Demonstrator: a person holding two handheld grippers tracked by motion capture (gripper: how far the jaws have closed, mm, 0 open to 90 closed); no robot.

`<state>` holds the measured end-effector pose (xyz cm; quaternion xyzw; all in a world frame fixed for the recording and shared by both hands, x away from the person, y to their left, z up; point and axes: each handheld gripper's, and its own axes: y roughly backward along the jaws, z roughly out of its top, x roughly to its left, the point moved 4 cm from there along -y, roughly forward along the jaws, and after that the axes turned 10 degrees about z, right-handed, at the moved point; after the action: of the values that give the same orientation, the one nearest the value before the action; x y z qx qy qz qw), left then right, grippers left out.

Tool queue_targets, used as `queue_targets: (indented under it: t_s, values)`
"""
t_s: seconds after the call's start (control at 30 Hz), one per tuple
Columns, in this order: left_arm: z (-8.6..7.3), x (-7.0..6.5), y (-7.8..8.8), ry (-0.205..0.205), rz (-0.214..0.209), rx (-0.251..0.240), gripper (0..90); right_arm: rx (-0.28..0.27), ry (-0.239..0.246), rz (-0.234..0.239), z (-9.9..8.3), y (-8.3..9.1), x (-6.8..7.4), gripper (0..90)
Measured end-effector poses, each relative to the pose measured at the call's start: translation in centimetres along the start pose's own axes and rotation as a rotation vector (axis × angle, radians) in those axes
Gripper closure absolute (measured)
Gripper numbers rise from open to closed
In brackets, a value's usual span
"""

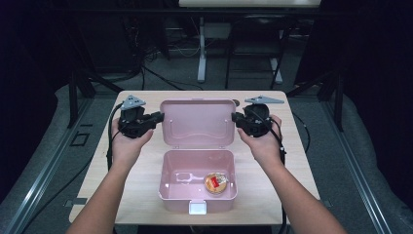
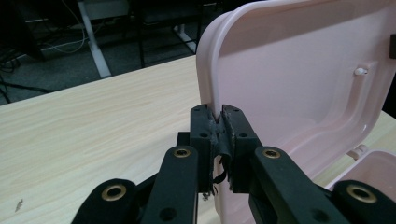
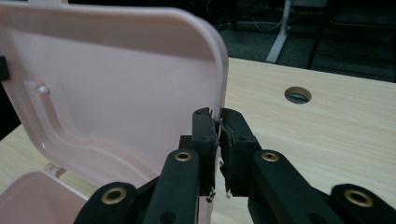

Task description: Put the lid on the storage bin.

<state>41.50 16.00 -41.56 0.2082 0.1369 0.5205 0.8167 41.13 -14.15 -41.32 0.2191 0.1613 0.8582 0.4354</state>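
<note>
A pink lunch box [image 1: 168, 192] stands open on the wooden table [image 1: 141, 170], its lid [image 1: 197, 122] raised upright behind the base. A small round snack [image 1: 215, 183] in orange and red lies in the base at the right. My left gripper [image 1: 159, 117] is shut on the lid's left edge; in the left gripper view its jaws [image 2: 218, 114] pinch the thin rim of the lid [image 2: 299, 79]. My right gripper [image 1: 235, 117] is shut on the lid's right edge, and the right gripper view shows the jaws [image 3: 218, 116] clamped on the lid [image 3: 116, 84] rim.
A white latch [image 1: 197, 208] sits on the box's front wall near the table's front edge. A round cable hole [image 3: 297, 94] is cut in the tabletop behind the right gripper. Desk legs and cables stand on the dark floor beyond the table.
</note>
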Motion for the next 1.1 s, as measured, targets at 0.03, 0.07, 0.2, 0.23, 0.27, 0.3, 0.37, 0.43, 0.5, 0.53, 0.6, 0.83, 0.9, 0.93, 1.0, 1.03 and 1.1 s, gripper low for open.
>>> queue_targets:
  t_s: [0.03, 0.07, 0.2, 0.23, 0.27, 0.3, 0.37, 0.43, 0.5, 0.53, 0.6, 0.83, 0.9, 0.93, 1.0, 1.03, 1.1]
  values:
    - [0.0, 0.0, 0.0, -0.001, 0.001, -0.001, 83.7, -0.002, -0.005, 0.002, 0.2, 0.0, -0.1, 84.3]
    - [0.0, 0.0, 0.0, -0.002, 0.000, 0.000, 83.8, -0.006, -0.005, 0.002, 0.4, 0.0, -0.1, 84.3]
    - [0.0, 0.0, 0.1, -0.005, 0.006, 0.003, 83.8, 0.000, -0.004, -0.016, 0.7, -0.1, 0.0, 85.5]
    - [0.0, -0.1, 0.1, -0.003, 0.004, 0.001, 83.8, -0.001, -0.004, -0.020, 0.7, -0.1, 0.0, 85.6]
    - [0.0, 0.0, 0.1, -0.001, 0.002, 0.002, 83.8, -0.001, -0.003, -0.024, 0.7, -0.1, 0.0, 85.8]
    - [0.0, 0.0, 0.1, 0.001, 0.000, 0.003, 83.9, -0.001, 0.000, -0.025, 0.7, -0.1, 0.0, 85.9]
    - [0.1, 0.0, 0.2, 0.000, -0.001, 0.011, 83.9, 0.004, -0.005, -0.029, 0.8, -0.1, 0.0, 86.3]
    - [0.1, -0.1, 0.2, -0.003, 0.010, 0.008, 83.9, 0.007, -0.004, -0.037, 0.8, -0.1, 0.1, 86.5]
    - [0.1, 0.0, 0.3, -0.008, 0.012, 0.008, 84.0, 0.006, 0.002, -0.041, 0.9, -0.2, 0.2, 86.7]
    - [0.1, 0.0, 0.3, -0.008, 0.011, 0.011, 84.1, 0.003, 0.004, -0.043, 0.9, -0.2, 0.3, 86.8]
    - [0.2, 0.0, 0.4, -0.006, 0.009, 0.005, 84.2, -0.004, 0.013, -0.048, 0.9, -0.2, 0.3, 86.8]
    - [0.5, -0.2, 0.6, -0.021, 0.013, -0.014, 84.3, -0.021, 0.007, -0.047, 1.2, 0.1, 0.3, 86.9]
    - [0.5, -0.1, 0.6, -0.021, 0.007, -0.016, 84.3, -0.023, 0.008, -0.045, 1.2, 0.2, 0.4, 86.7]
    - [0.4, -0.1, 0.7, -0.020, 0.006, -0.015, 84.4, -0.023, 0.008, -0.047, 1.1, 0.2, 0.5, 86.6]
    - [0.4, -0.2, 0.8, -0.021, 0.002, -0.014, 84.5, -0.020, 0.019, -0.050, 1.0, 0.4, 0.6, 86.4]
    - [0.4, -0.2, 0.8, -0.025, 0.001, -0.015, 84.5, -0.023, 0.022, -0.051, 0.9, 0.5, 0.7, 86.4]
    - [0.3, -0.3, 1.1, -0.033, -0.004, -0.018, 84.6, -0.021, 0.029, -0.047, 0.8, 0.8, 0.8, 86.2]
